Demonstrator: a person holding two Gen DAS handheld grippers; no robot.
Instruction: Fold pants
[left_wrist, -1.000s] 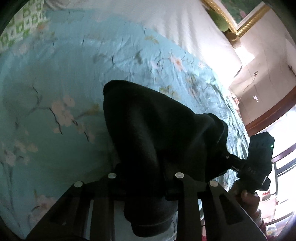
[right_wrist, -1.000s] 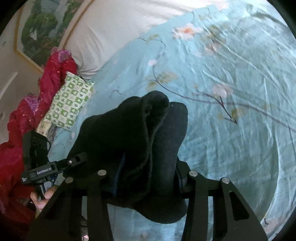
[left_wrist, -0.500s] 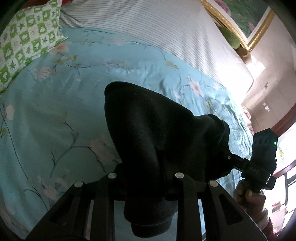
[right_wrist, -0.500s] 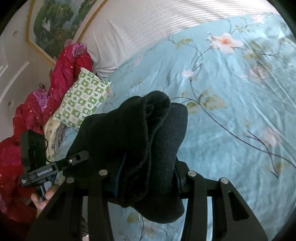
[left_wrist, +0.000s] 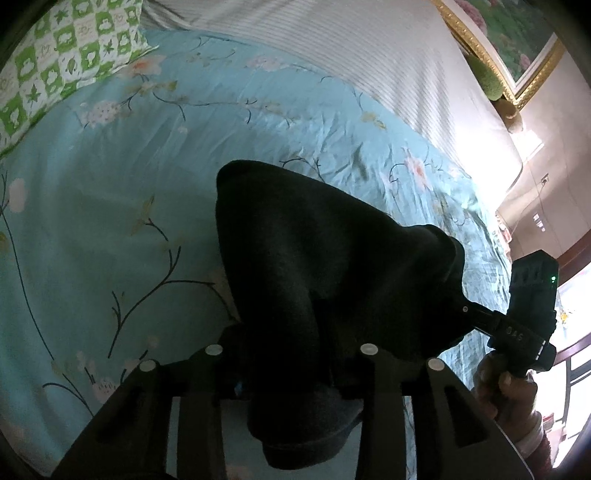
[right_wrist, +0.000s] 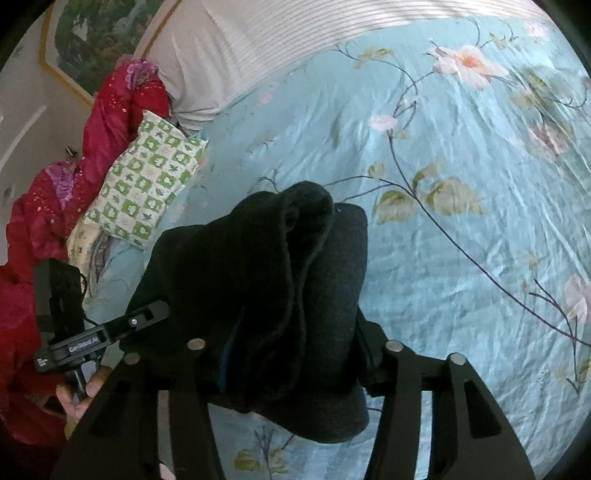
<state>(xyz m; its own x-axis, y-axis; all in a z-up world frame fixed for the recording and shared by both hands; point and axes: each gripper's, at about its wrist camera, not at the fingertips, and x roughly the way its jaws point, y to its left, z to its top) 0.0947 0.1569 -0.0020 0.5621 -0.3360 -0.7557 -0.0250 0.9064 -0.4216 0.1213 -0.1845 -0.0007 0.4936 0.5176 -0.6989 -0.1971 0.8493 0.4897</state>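
The black pants (left_wrist: 314, 280) hang bunched between both grippers, lifted above the light blue flowered bedsheet (left_wrist: 110, 192). My left gripper (left_wrist: 291, 365) is shut on one end of the pants, whose cloth hides the fingertips. My right gripper (right_wrist: 291, 354) is shut on the other end of the pants (right_wrist: 280, 288), fingertips hidden in the folds. The right gripper also shows in the left wrist view (left_wrist: 524, 317), held by a hand. The left gripper shows in the right wrist view (right_wrist: 92, 336).
A green and white checked pillow (left_wrist: 55, 62) lies at the bed's far left, also in the right wrist view (right_wrist: 147, 184). A white striped cover (left_wrist: 351, 55) lies at the head. Red bedding (right_wrist: 55, 206) is piled by the wall. A framed picture (left_wrist: 509, 40) hangs behind.
Both grippers have carried the held pants toward the head of the bed; the pillow and striped cover have come further into view. The grips have not changed.
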